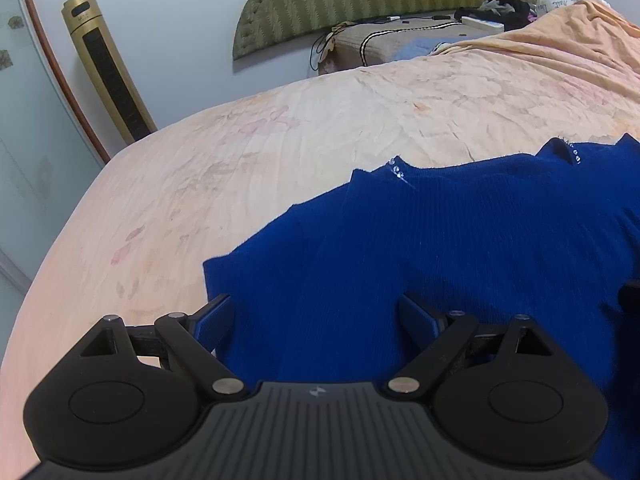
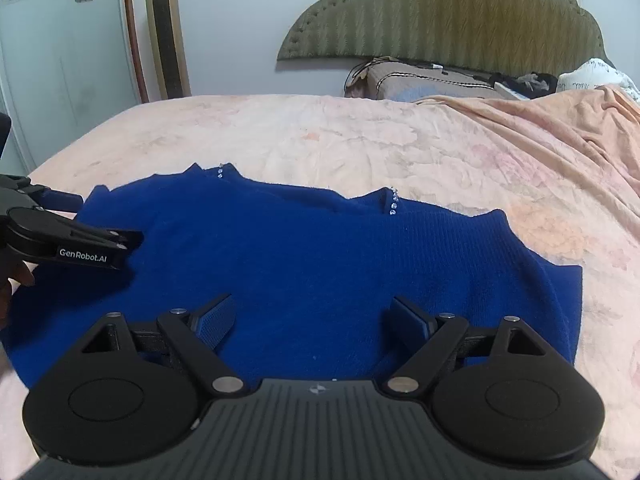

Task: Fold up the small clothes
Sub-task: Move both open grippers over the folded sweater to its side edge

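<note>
A royal-blue knit sweater point(image 2: 328, 256) lies on the peach bedsheet, its collar trimmed with small rhinestones at the far edge. It also shows in the left wrist view point(image 1: 440, 248). My left gripper point(image 1: 316, 320) is open, hovering over the sweater's left part near its left edge. In the right wrist view the left gripper point(image 2: 100, 224) comes in from the left above the sweater. My right gripper point(image 2: 312, 316) is open and empty over the sweater's near middle.
The bed point(image 2: 360, 132) stretches ahead to a green padded headboard point(image 2: 448, 16). A rumpled peach blanket point(image 2: 560, 132) and a pile of clothes and pillows lie at the far right. A gold tower fan point(image 2: 166, 28) stands by the wall beyond the bed's left side.
</note>
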`<action>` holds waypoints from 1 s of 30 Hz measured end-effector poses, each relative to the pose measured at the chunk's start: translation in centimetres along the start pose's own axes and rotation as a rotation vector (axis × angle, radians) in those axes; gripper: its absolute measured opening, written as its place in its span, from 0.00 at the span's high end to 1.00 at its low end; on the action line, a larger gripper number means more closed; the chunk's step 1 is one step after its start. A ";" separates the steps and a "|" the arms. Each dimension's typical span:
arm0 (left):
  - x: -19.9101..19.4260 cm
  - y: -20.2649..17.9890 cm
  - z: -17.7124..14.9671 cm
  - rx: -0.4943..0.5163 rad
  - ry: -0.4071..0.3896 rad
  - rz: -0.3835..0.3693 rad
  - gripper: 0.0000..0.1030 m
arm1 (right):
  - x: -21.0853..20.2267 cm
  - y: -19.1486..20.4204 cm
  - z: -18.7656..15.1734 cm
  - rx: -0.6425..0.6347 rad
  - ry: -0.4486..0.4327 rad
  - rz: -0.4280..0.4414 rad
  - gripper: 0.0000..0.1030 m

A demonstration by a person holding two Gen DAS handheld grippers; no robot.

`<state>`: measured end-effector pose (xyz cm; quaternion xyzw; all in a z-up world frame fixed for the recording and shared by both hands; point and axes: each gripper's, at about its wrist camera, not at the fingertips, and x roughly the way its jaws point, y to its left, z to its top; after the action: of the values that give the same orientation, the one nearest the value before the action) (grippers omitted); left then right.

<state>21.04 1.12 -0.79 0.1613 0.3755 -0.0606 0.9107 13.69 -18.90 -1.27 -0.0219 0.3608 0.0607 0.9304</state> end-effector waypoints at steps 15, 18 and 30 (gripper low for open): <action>-2.8 1.9 -3.4 -0.098 -0.004 -0.029 0.12 | -4.1 2.9 -2.2 -0.028 -0.058 -0.041 0.15; -3.9 3.1 -5.0 -0.128 -0.002 -0.052 0.12 | -5.5 2.7 -3.3 -0.059 -0.083 -0.079 0.15; -7.2 3.7 -12.5 -0.266 -0.100 -0.143 0.12 | -10.3 -6.4 -9.6 0.174 -0.146 -0.297 0.15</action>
<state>8.50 8.80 -3.13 0.0091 0.3450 -0.0832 0.9349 0.52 -27.09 -1.42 0.0101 0.2892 -0.1074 0.9512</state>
